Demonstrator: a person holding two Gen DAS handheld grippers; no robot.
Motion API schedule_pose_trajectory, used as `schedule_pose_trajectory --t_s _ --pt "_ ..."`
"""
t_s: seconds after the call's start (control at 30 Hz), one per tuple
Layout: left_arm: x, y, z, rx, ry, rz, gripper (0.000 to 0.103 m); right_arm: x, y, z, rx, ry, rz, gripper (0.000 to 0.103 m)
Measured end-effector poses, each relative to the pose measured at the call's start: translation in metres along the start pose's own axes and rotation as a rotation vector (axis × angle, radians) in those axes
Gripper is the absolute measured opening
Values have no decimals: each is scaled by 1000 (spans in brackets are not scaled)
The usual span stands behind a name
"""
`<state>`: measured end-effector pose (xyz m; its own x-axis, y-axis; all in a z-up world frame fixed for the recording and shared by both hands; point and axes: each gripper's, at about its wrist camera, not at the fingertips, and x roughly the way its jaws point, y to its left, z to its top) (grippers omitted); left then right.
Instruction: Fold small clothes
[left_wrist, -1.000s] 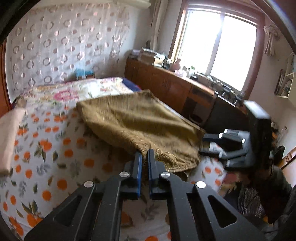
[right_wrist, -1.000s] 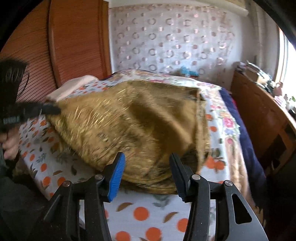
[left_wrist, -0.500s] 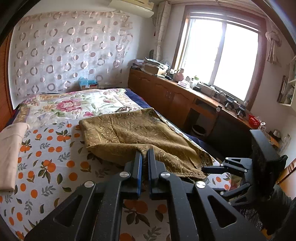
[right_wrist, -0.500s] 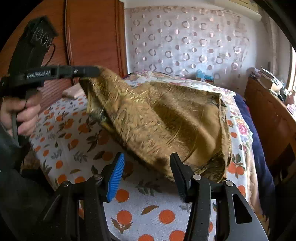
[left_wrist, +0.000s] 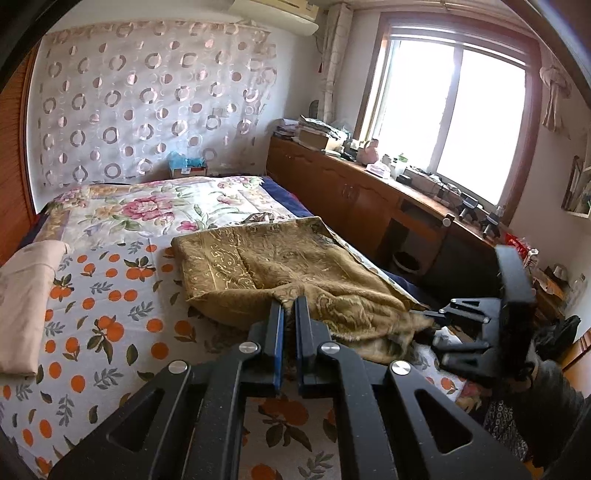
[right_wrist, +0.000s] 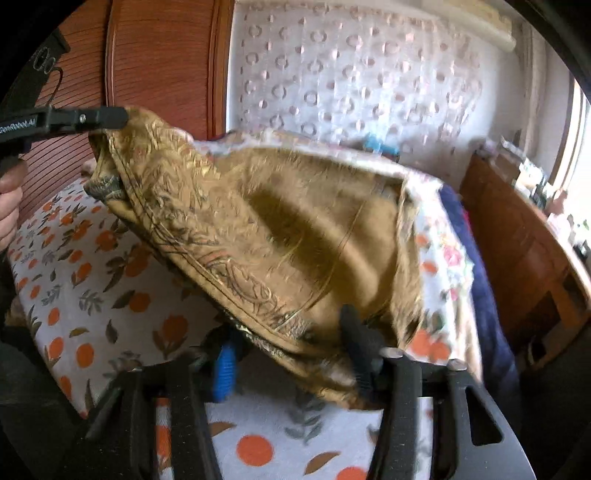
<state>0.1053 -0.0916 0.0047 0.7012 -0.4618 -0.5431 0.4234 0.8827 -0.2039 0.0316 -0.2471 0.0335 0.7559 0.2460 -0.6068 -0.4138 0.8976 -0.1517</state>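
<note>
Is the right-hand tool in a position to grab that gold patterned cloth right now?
Probably yes: the right gripper has its jaws open, and the near edge of the gold patterned cloth already hangs between them with nothing in the way.

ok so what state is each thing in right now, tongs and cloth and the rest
left tongs: shut on a corner of the gold cloth, lifted
right tongs: open, cloth edge lying between the fingers
gold cloth: one corner raised, the rest draped on the bed
pink cloth: folded, lying flat on the bed
</note>
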Motion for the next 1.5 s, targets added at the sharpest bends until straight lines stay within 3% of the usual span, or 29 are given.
schedule_pose_trajectory --t_s 0.07,0.13,0.37,0.73,1.07,1.37,1.47,1.5 --pt "1 1 4 10 -1 14 6 -4 2 10 -22 -32 -16 11" --pt "2 4 10 15 -6 32 6 -6 3 25 -41 -58 -26 10" --pt "21 19 32 30 -7 90 6 4 -3 72 -62 -128 -34 8" --pt "67 52 68 27 32 133 6 52 -28 106 -81 -174 -2 7" --pt "128 89 82 -5 108 145 6 110 -76 132 -50 -79 89 7" --pt "157 109 78 -30 171 124 6 147 -88 153 -31 14 106 7" --pt "158 109 78 -31 175 136 12 148 -86 156 -21 27 103 7" --pt "155 109 78 -31 166 129 23 149 -87 159 -15 29 104 7"
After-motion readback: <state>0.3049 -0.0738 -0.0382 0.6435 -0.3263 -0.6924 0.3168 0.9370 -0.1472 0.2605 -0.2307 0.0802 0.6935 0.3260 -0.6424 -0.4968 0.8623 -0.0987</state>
